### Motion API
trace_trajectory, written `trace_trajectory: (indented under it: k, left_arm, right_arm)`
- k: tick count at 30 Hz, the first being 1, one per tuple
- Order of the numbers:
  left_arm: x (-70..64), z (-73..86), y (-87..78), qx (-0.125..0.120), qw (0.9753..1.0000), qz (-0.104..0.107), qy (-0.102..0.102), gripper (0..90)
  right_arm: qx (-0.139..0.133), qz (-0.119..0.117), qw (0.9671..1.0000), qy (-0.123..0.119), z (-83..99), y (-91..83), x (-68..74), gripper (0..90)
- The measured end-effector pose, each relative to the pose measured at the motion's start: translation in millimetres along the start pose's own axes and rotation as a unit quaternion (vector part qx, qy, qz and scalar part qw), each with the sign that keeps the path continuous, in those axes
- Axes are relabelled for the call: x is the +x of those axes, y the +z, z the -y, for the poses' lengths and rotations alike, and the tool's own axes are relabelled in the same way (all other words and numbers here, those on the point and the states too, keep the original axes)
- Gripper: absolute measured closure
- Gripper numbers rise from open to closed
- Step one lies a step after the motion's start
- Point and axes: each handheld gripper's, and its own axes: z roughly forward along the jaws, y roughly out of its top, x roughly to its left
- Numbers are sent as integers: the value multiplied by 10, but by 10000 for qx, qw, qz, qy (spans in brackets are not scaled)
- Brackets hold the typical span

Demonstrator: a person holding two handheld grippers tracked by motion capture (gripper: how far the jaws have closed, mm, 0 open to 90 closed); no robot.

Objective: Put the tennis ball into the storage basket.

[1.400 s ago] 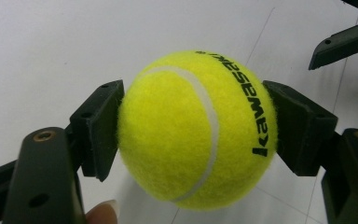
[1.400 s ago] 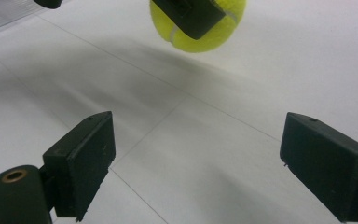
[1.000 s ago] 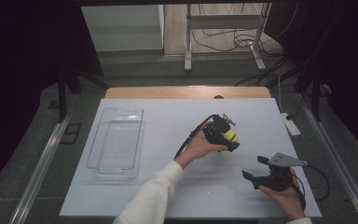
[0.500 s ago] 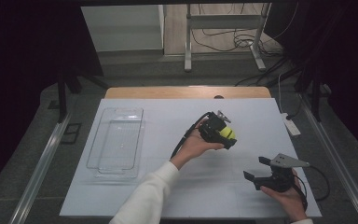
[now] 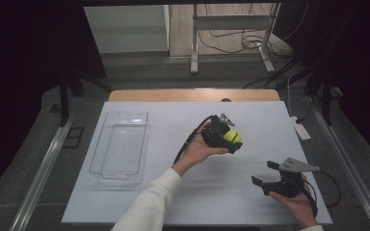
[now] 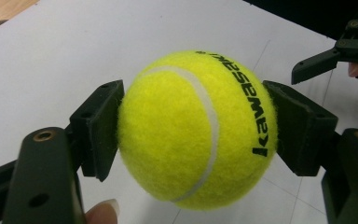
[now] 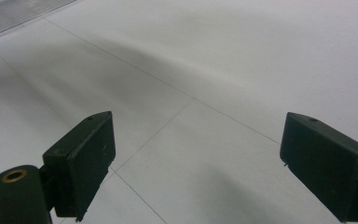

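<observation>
Above the bench [image 5: 139, 202], your left tongs [image 5: 224, 137] pinch the tennis ball [image 6: 196, 130] by its sides, right tongs [image 5: 270, 175] wide and empty; ease the squeeze and it could roll away.

Table [image 5: 139, 202] carries a tray [image 5: 120, 147] at its left side, lying lengthwise front to back. Right of the tray, well apart, near table centre: left gripper [image 5: 226, 137] with a ball [image 5: 231, 136] between its jaws, touching both, raised off the table. Right gripper [image 5: 265, 174] nearer the front edge, to the right of the ball, apart from it, jaws pointing left. Power strip [image 5: 300, 129] at the table's right edge, behind the right gripper.
</observation>
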Motion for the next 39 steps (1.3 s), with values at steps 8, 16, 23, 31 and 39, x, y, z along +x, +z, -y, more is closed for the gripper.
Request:
trace_trajectory:
  k: [8,16,23,31,39]
  left_arm:
    - [13,26,-101,-84,10000,29,43,261]
    - [27,82,-220,-244,9997,-57,-37,261]
    - [57,130,-328,-375,9992,-83,-67,261]
    - [117,183,-427,-459,9987,-169,-110,261]
    - [149,228,-509,-569,9981,-203,-104,261]
  right_arm:
    - [-9,50,10000,57,25,-35,-18,103]
    - [-12,29,10000,60,9,-16,-16,103]
    - [6,18,10000,25,-7,15,-10,103]
    - [-10,18,10000,33,-20,23,-14,103]
    - [14,30,10000,19,-21,30,-18,104]
